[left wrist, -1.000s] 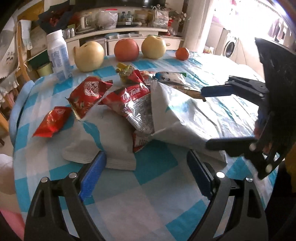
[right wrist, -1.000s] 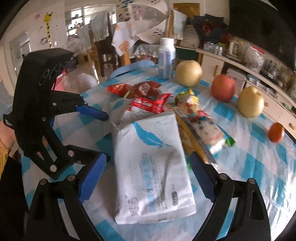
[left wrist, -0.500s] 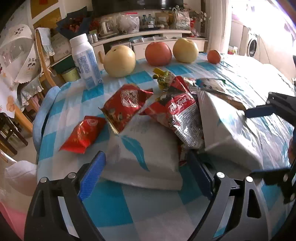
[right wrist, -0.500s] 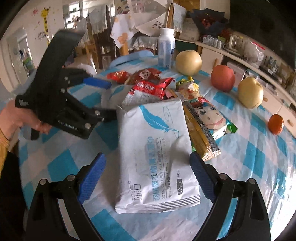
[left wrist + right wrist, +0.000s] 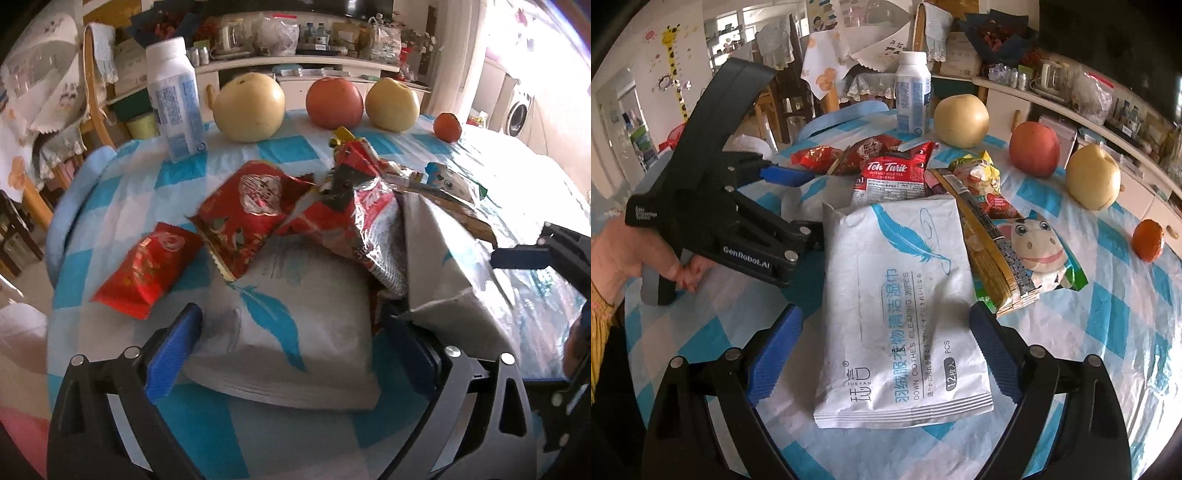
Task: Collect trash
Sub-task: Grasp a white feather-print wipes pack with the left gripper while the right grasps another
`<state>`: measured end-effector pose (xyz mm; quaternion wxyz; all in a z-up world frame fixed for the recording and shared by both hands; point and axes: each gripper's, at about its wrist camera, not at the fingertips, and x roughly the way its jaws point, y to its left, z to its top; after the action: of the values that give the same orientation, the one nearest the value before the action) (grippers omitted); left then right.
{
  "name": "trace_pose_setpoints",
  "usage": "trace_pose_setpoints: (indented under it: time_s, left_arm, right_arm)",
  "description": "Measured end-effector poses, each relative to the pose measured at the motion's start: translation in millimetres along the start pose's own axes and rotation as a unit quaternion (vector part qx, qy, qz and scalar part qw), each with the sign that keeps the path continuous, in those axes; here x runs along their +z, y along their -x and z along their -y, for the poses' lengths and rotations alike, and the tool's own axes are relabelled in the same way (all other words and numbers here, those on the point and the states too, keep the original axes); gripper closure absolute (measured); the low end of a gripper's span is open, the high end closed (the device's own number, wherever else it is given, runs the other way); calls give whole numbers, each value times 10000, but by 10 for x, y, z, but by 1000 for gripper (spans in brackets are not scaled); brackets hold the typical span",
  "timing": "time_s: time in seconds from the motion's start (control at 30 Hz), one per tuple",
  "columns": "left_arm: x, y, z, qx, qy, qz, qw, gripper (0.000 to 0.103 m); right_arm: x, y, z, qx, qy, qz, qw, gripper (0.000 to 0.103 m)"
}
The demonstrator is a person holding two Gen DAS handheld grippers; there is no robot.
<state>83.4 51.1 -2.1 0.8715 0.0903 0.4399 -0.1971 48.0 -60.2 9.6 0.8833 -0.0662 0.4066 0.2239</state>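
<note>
— Blue-and-white checked plastic cloth (image 5: 1108,332) is seen covering the round table. What is laid on it?

— A white wipes packet printed with a blue feather (image 5: 901,306) is found at the centre of the right wrist frame, lying flat. A second white feather-printed packet (image 5: 291,332) is shown at lower centre of the left wrist frame, partly overlapped by the first packet's raised edge at the right.

— And the other wrappers?

— A red and silver Teh Tarik sachet (image 5: 892,177) is placed just above the first packet, touching it. A shiny red snack wrapper (image 5: 247,214) is propped on the second packet's upper edge, and a small red foil sachet (image 5: 147,269) is set just beside it at centre left. A cow-printed packet with a green edge (image 5: 1034,251) is seen right of centre, over a flat brown-and-gold packet (image 5: 990,258).

— How are the grippers held?

— The left gripper (image 5: 295,354) is spread and being opened wider, with the second packet's near edge between its blue pads (image 5: 173,354) but not pressed. The right gripper (image 5: 886,354) is spread and being drawn narrower, the first packet lying between its pads (image 5: 993,350) without contact being seen.

— What is ranged behind?

— A white plastic bottle with blue print (image 5: 175,96), two yellow pears (image 5: 249,107), a red apple (image 5: 334,98) and a small orange tangerine (image 5: 447,127) are lined along the top.
</note>
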Motion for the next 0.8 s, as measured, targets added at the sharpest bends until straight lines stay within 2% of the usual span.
trace_pose_setpoints:
  time_s: [0.07,0.17,0.2,0.37,0.47,0.8]
  left_arm:
    - [8,-11,32,16,41,4,10000,8]
    - [3,8,66,39,69,34,10000,13]
    - [1,15,72,72,91,46,9999,18]
    - [-14,47,128,252,214,86,9994,22]
    - [-53,91,148,372,283,111,9988,24]
    - [-376,369,176,538,383,121,9977,26]
  right_arm:
    - [2,7,24,11,-88,4,10000,24]
    - [-8,11,60,127,-208,-5,9997,27]
    - [-11,10,58,112,-205,-16,9997,28]
    - [0,70,33,264,-256,17,9993,49]
    - [-5,97,40,322,-325,28,9989,55]
    - [-36,204,68,406,-615,97,9972,60]
